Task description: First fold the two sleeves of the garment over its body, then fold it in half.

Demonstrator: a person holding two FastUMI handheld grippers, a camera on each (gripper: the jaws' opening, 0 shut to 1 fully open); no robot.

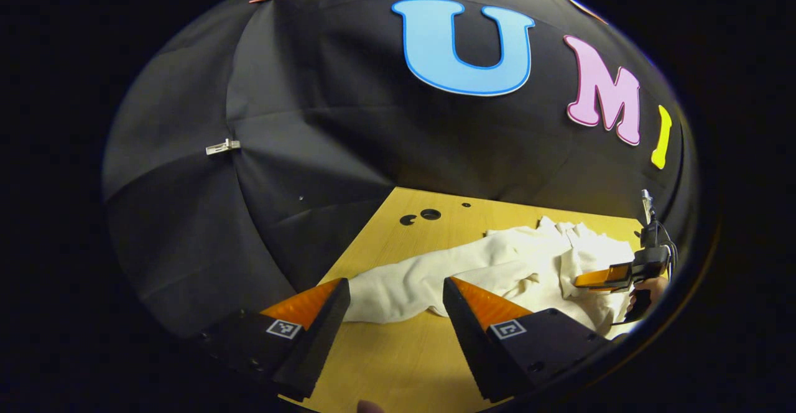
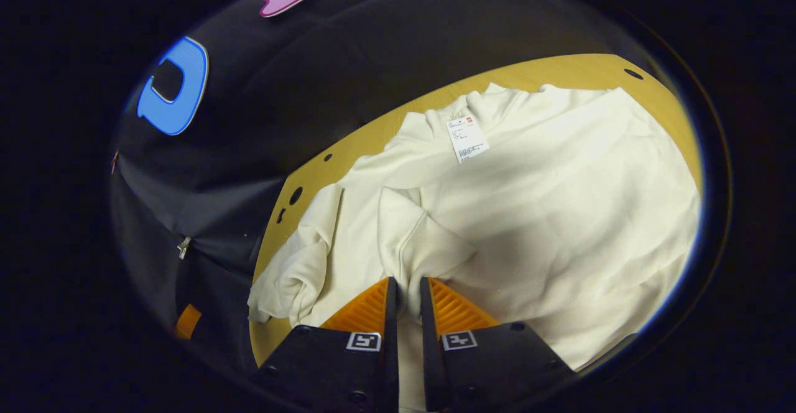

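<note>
While right gripper (image 2: 404, 295) has jaws clenched on a sleeve (image 2: 416, 245) over the garment (image 2: 559, 214), left gripper (image 1: 395, 304) jaws released nr other sleeve (image 1: 398, 288); garment on wood surface (image 1: 385, 363).

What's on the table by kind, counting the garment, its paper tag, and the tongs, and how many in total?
Cream garment: 1
Paper tag near the garment's collar: 1
Tongs: 2, the left tongs open above the stretched-out sleeve, the right tongs closed on a fold of the garment
Wooden table: 1
Total: 5
</note>
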